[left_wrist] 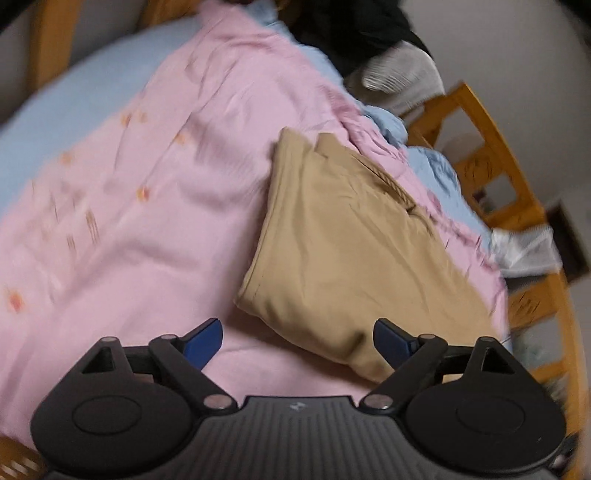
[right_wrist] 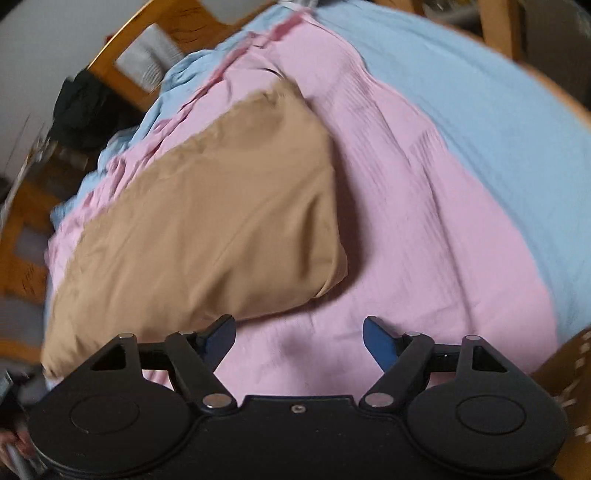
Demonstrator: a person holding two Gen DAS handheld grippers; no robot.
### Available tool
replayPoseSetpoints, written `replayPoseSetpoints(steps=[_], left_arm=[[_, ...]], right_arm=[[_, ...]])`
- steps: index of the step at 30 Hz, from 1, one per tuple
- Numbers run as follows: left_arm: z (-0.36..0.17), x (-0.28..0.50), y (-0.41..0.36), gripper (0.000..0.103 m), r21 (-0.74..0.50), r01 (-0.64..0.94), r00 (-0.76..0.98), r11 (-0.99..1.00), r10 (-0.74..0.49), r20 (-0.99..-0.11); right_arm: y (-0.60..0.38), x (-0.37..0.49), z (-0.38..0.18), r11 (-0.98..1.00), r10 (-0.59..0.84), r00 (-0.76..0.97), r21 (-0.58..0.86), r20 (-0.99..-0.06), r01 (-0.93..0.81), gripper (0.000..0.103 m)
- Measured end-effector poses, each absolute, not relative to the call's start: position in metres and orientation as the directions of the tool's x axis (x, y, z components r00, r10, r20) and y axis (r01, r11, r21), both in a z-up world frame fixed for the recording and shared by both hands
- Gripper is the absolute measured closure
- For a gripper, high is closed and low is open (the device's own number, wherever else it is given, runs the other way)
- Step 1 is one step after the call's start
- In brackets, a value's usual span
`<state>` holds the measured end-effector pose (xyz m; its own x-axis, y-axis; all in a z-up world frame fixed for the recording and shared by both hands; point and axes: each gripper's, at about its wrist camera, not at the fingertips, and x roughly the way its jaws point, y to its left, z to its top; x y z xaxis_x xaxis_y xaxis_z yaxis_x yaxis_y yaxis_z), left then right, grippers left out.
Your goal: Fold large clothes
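A tan garment point(left_wrist: 343, 243) lies folded into a thick rectangle on the pink blanket point(left_wrist: 155, 192). My left gripper point(left_wrist: 297, 341) hovers over the garment's near corner with its blue fingers point(left_wrist: 205, 341) wide apart and nothing between them; the right finger overlaps the tan cloth's edge in the picture. In the right wrist view the same tan garment point(right_wrist: 207, 218) fills the left half on the pink blanket point(right_wrist: 406, 229). My right gripper point(right_wrist: 299, 341) stands open above bare pink blanket, just off the garment's near edge, with its left finger point(right_wrist: 221, 339) beside the tan cloth.
A light blue sheet point(right_wrist: 480, 110) covers the bed beyond the blanket. A wooden bed rail point(left_wrist: 491, 147) runs along the far side. Dark clothing point(left_wrist: 354, 29) and a grey knitted piece point(left_wrist: 402, 74) sit at the head end. A dark bundle point(right_wrist: 88, 107) lies by the rail.
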<state>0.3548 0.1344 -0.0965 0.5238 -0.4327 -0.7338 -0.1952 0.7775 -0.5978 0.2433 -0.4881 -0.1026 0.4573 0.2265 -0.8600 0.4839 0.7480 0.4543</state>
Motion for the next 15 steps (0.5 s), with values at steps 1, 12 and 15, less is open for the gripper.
replayPoseSetpoints(steps=[1,12,15], left_arm=[[-0.100,0.355,0.136,0.012,-0.623,-0.218,0.525,0.751,-0.448,-0.724],[-0.111,0.386,0.124,0.083,-0.616,-0.341,0.517,0.710,-0.406,-0.753],[-0.098,0.385,0.122,0.102,-0.611,-0.346,0.543,0.712,-0.379,-0.749]], right_arm=[[-0.490,0.245,-0.104,0.721,0.236,0.472,0.479,-0.849,0.501,0.026],[-0.497,0.263,-0.117,0.487,0.215,0.535,0.565,-0.817,0.666,0.062],[-0.489,0.262,-0.102,0.549,0.160,0.565,0.549,-0.809,0.630,0.080]])
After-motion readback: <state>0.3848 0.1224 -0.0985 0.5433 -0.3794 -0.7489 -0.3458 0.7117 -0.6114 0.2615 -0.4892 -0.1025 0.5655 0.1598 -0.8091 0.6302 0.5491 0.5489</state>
